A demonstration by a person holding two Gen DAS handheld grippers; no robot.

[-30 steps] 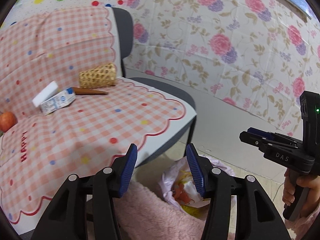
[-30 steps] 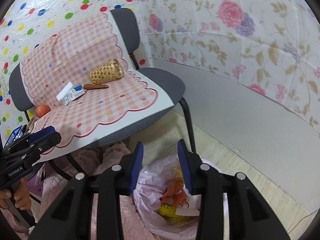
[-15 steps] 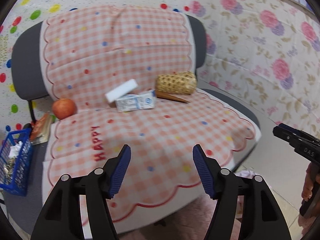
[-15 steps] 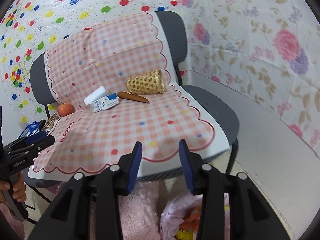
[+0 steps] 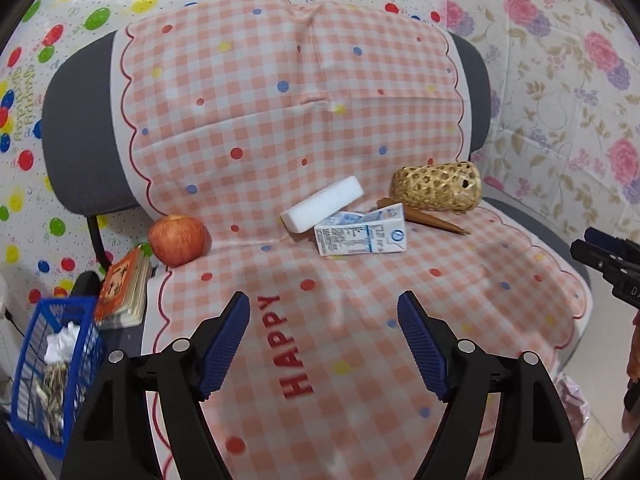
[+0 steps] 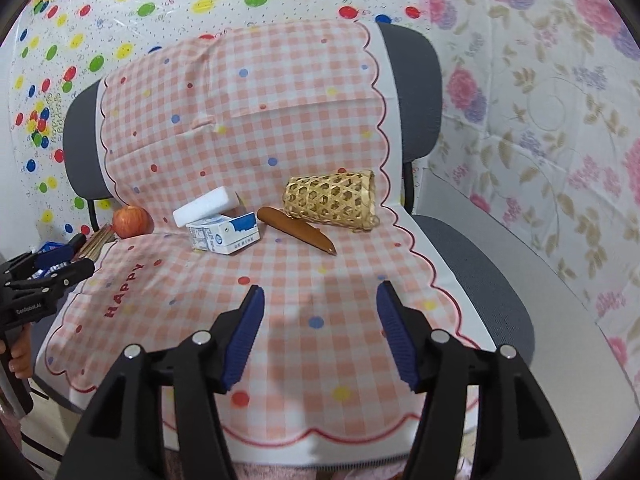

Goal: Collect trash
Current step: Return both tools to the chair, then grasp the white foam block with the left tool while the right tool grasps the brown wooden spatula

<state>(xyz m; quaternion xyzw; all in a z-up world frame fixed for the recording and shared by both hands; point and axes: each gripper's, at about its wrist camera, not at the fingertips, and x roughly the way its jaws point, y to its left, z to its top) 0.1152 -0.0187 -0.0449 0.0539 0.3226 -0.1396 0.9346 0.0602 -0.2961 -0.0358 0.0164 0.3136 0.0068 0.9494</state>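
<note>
Both grippers hang over the seat, jaws opening and empty — the left gripper (image 5: pixel 324 344) and the right gripper (image 6: pixel 318 330). The milk carton (image 5: pixel 362 236) lies on the checked cloth (image 5: pixel 360 320), touching the white foam block (image 5: pixel 322 210) — beside a woven basket (image 5: pixel 436 186).

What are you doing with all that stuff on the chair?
A person is picking up trash with a grabber tool in each hand. Right now the left tool and the right tool both hang over the checked cloth on the chair, jaws opening, with nothing between them. Ahead lie a milk carton with a white foam block leaning on it, a brown stick-like piece, a woven basket on its side and an apple. None is touched yet.
</note>
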